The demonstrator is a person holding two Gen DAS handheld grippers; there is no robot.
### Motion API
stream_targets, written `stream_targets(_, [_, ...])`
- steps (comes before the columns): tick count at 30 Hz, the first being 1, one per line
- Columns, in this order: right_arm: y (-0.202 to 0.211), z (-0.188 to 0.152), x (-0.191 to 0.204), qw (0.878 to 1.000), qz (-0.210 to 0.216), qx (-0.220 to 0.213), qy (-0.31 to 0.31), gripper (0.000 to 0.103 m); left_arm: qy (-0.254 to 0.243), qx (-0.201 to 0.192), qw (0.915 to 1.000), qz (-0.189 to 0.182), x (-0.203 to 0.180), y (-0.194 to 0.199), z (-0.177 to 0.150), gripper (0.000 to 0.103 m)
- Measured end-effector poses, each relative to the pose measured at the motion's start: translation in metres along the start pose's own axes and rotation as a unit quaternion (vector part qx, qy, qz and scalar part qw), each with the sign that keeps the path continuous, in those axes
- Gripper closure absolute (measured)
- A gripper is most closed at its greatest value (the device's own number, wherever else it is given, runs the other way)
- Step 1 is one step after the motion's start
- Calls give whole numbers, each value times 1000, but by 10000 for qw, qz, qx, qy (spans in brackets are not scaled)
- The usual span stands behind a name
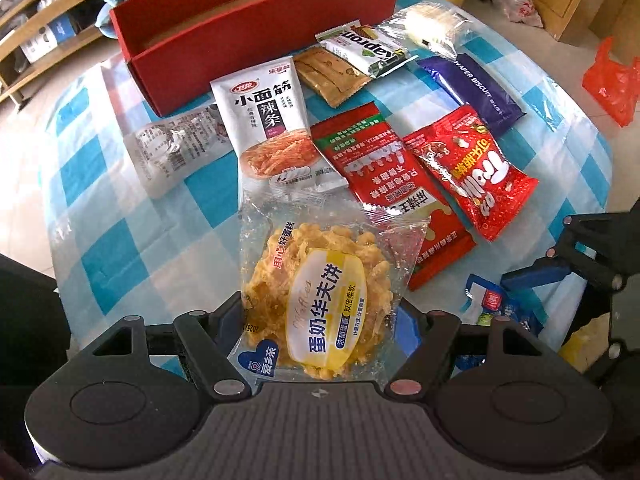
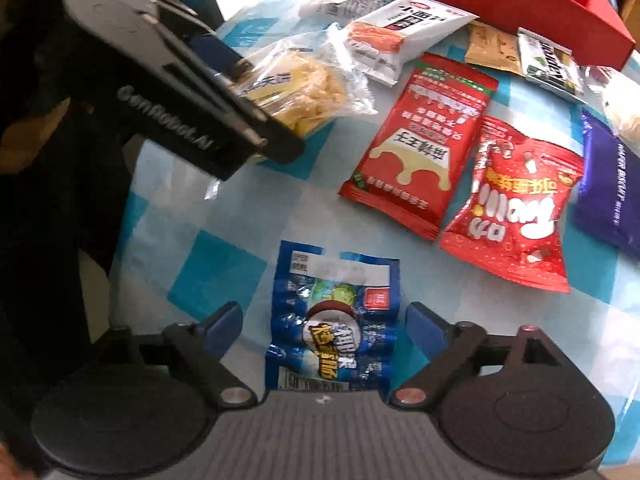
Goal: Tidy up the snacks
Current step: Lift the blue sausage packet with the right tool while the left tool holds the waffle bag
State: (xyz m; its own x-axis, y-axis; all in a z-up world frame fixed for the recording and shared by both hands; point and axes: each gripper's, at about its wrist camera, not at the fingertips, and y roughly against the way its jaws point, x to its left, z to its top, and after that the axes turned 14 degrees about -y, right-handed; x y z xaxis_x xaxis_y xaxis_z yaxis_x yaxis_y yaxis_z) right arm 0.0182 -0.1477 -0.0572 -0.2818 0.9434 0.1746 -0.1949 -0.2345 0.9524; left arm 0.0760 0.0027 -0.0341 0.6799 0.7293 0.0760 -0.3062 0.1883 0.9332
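My left gripper (image 1: pixel 320 316) is shut on a clear waffle packet (image 1: pixel 320 288) with a yellow label; it also shows in the right wrist view (image 2: pixel 304 84), held just above the cloth. My right gripper (image 2: pixel 324 320) is open, its jaws either side of a blue crinkled snack packet (image 2: pixel 332 320) lying flat on the table. The red box (image 1: pixel 240 20) stands open at the back. Other snacks lie between: a white spicy-strip pack (image 1: pixel 272 120), two red packs (image 1: pixel 380 160) (image 1: pixel 472 168), a purple wafer bar (image 1: pixel 476 88).
The checked blue-and-white tablecloth (image 1: pixel 120 240) covers a round table. A brown sachet (image 1: pixel 332 76), a green-white bar (image 1: pixel 368 48) and a clear cracker pack (image 1: pixel 432 24) lie near the box. A clear wrapper (image 1: pixel 172 148) lies at left. Orange bag (image 1: pixel 612 80) on the floor.
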Motion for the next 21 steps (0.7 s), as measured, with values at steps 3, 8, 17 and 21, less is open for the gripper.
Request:
stream_targets(3, [8,3,-10,9999,103,34,-130,57,30,-38,10000,-37,1,0,0,24])
stream_targets(8, [14,2,-8,9999,22,-90,-73,61,135,-119,9998,-60,4,0,1,24])
stream_targets(17, [17,19,-33,9975,159,-232,-649,59,299,-142,9994,-82,9,1,2,24])
stream_targets(21, [12,10,-22,9979,307,30,-573,26,335,-160,9992,-134,11,2,2,24])
